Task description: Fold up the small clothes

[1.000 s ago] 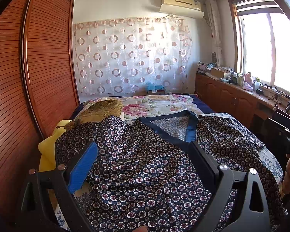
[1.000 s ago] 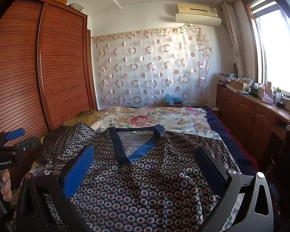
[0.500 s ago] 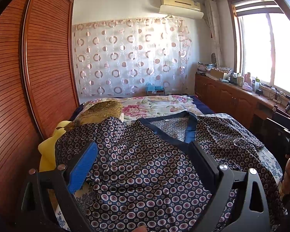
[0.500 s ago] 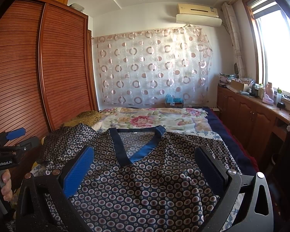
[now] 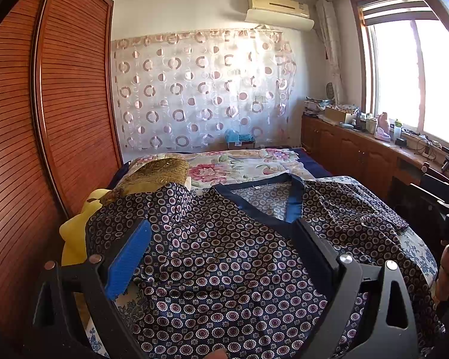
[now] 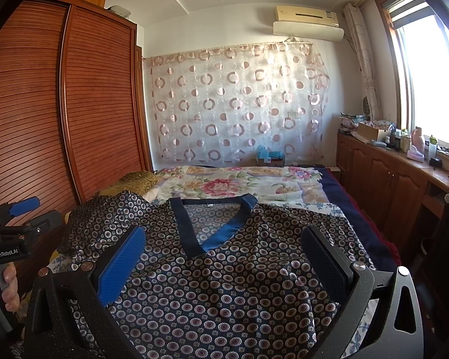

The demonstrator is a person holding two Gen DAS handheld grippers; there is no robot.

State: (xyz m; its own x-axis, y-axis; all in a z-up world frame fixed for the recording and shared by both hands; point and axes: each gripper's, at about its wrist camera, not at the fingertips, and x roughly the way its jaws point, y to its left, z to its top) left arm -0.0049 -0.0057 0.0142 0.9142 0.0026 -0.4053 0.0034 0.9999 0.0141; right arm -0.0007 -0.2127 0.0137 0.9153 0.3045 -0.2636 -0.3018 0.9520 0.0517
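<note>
A dark navy V-neck top printed with small pink-and-white circles (image 6: 224, 284) lies spread face-up across the near end of the bed (image 6: 338, 197), its plain blue neckband (image 6: 221, 233) pointing away toward the flowered quilt (image 6: 239, 182). One sleeve is humped up at the wardrobe side, rising against a gold brocade pillow (image 5: 155, 173) and a yellow cushion (image 5: 74, 233); the other sleeve spreads flat toward the window side, its edge ending close to the bed's edge.

The left gripper (image 5: 221, 251) hangs above the wardrobe half of the top with its blue-padded fingers (image 5: 128, 257) spread wide, nothing between them. The right gripper (image 6: 224, 257) hangs above the middle of the top, just below the V of the neckband, its fingers likewise spread wide and empty. In the right wrist view the left gripper's handle shows at the far left edge, held in a hand (image 6: 6, 287).

On the wardrobe side the louvred red-brown sliding doors (image 6: 98, 104) stand close against the bed, leaving little room there. On the window side a narrow aisle runs between the bed's dark blue border and the row of wooden cabinets whose counter (image 6: 410, 164) is crowded with bottles and boxes. Beyond the top, the far half of the quilt lies open up to the circle-patterned sheer curtain (image 6: 236, 104).
</note>
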